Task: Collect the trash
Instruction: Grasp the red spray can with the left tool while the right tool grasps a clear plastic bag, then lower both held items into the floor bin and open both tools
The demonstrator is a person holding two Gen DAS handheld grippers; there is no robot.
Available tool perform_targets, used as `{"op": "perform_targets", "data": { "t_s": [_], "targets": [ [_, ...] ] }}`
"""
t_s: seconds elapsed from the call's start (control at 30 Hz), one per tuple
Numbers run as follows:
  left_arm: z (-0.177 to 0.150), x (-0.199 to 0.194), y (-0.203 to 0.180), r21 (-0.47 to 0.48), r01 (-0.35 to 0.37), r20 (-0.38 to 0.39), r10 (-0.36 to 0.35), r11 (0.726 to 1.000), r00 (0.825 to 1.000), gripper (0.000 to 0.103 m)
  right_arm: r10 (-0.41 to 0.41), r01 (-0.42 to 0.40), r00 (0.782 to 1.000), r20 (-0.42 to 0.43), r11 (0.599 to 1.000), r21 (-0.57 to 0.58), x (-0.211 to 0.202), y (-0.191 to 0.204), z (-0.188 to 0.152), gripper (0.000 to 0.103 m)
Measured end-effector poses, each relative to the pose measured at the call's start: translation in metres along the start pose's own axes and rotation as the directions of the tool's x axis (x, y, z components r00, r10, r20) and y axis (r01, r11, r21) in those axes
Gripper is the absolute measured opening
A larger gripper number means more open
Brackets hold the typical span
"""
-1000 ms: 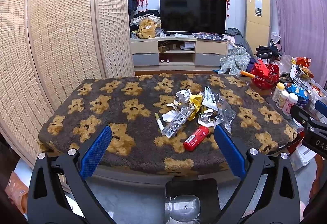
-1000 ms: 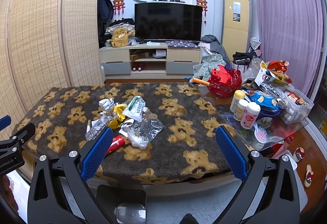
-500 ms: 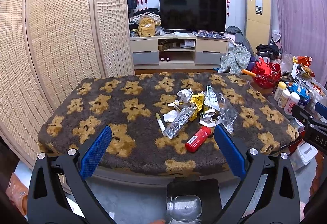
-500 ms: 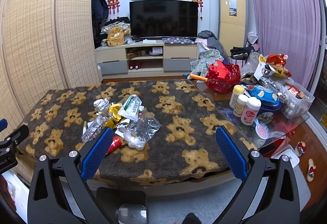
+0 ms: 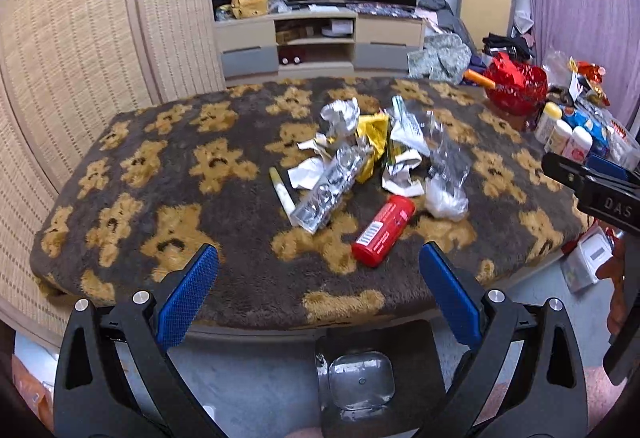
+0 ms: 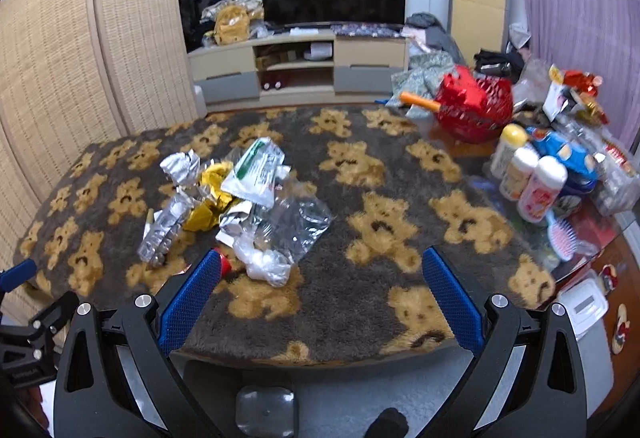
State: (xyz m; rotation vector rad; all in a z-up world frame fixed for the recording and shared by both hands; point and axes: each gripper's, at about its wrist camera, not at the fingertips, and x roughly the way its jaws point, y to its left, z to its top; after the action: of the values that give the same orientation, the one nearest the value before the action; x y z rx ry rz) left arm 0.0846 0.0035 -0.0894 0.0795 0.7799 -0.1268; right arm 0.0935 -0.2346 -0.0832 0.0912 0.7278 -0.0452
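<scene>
Both tools off the near edge of the bear-print tabletop (image 5: pixel 160 174), nothing picked yet. Left tool (image 5: pixel 318 270) spread wide, empty, aimed at the trash pile (image 5: pixel 360 162) at its 12 o'clock; red tube (image 5: pixel 383 231) lies nearest, just ahead, so likely first grab. Right tool (image 6: pixel 320 276) also wide and empty, pile at its 11 o'clock (image 6: pixel 240 206), clear crumpled bag (image 6: pixel 292 226) closest. Trash bunched mid-tabletop, pieces touching, so single picks need care. Marker (image 5: pixel 282 194) lies at pile's 9 o'clock. Bottles (image 6: pixel 528 178) at 2 o'clock look like non-trash
</scene>
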Motion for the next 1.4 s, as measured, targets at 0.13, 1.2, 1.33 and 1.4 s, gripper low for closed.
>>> {"op": "perform_targets", "data": {
  "t_s": [0.13,1.2,1.33,1.4],
  "targets": [
    [-0.006,0.027,-0.006,0.025,0.05,-0.035,-0.05,0.998,0.998,0.095,0.056,-0.054,0.997,-0.044,0.998,0.033,0.029,0.002,-0.007,0.1],
    [-0.011,0.146,-0.043,0.106,0.232,-0.178,-0.211,0.967,0.961,0.042,0.191,-0.18,0.956,-0.222,0.981,0.068,0.139,0.026,-0.025,0.033],
    [-0.019,0.136,-0.044,0.099,0.239,-0.185,-0.218,0.966,0.958,0.038,0.209,-0.2,0.95,-0.233,0.978,0.06,0.127,0.03,-0.029,0.033],
    [-0.025,0.131,-0.044,0.091,0.239,-0.191,-0.218,0.967,0.957,0.037,0.211,-0.204,0.946,-0.245,0.978,0.053,0.121,0.031,-0.035,0.033]
  ]
}}
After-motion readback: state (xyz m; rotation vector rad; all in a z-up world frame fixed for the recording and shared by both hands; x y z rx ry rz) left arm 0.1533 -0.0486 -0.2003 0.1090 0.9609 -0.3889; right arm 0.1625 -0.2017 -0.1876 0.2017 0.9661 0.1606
